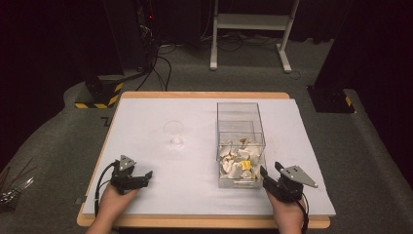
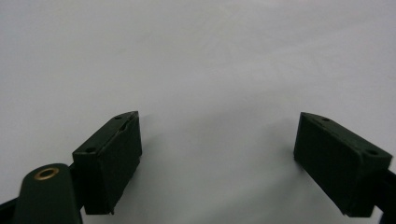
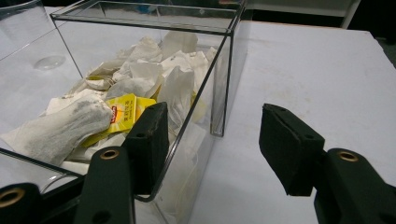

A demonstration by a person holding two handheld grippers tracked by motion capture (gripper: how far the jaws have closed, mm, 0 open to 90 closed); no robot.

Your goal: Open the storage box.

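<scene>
the clear box (image 1: pixel 240 127) of tea bags (image 1: pixel 237 158) sits just ahead and left of the right gripper (image 1: pixel 271 171), jaws wide and empty, while the left gripper (image 1: pixel 146 176), also wide, rests well apart, nearer the empty glass (image 1: pixel 174 133).

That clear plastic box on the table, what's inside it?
The clear box holds a loose heap of white tea bags, with a yellow paper tag among them. Whatever lies beneath the heap is covered by the bags on top.
</scene>
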